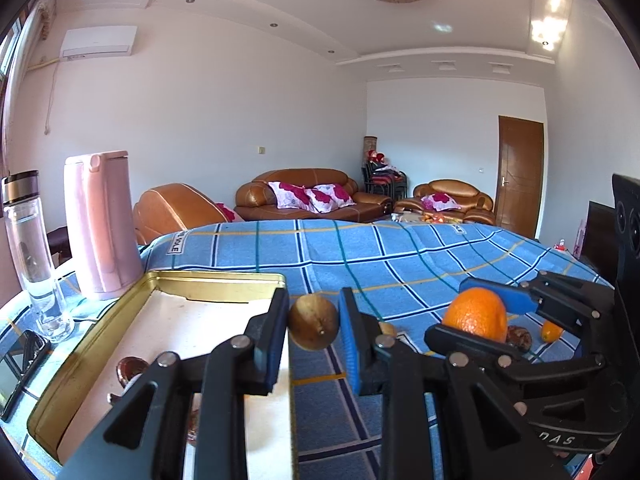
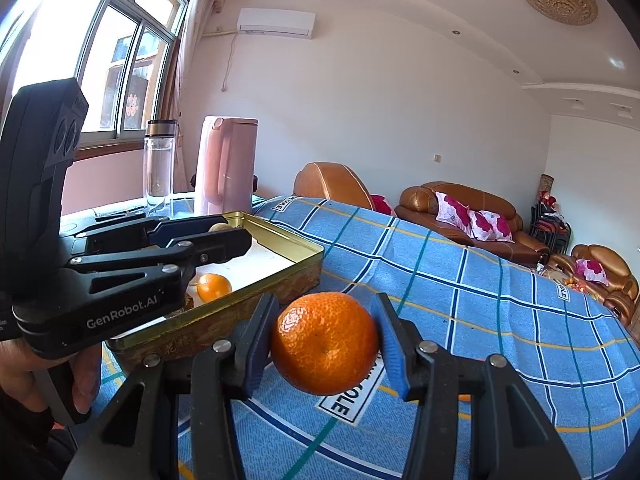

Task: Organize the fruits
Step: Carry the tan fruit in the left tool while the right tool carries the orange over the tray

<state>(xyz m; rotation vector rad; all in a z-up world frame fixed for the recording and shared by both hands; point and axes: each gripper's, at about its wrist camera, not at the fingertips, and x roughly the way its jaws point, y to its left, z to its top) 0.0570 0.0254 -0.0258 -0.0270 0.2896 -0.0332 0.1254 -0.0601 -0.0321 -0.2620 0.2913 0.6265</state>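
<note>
Surface point(image 2: 500, 320), covered by a blue checked cloth, carries everything here; a white tag on the cloth reads partly "OLE" in both views, the first letters being hidden. On it, at the window side, a gold tin tray point(image 2: 280, 236) is set, with one small orange point(image 2: 214, 286) already inside, and a dark round item, too unclear to name, is seen there in the left view.

Beside the tray a pink kettle point(image 1: 100, 224) and a clear bottle point(image 1: 32, 248) are stood upright.

Left gripper point(image 1: 314, 326) is held with its jaws closed on a brown fruit point(image 1: 314, 326), lifted at the tray's near-right corner; the tray lies to the left of these jaws, so this hand is judged the nearer for a drop. "GenRobot.AI" is printed on its body.

Right gripper point(image 2: 326, 344) is clamped on a mandarin point(image 2: 326, 344), held above the cloth; the tray lies left and just ahead of it, its wall nearly touching the left finger in view. A shift leftward over the rim is judged to be needed.

More fruit point(image 1: 552, 330) is left on the cloth behind the mandarin.
</note>
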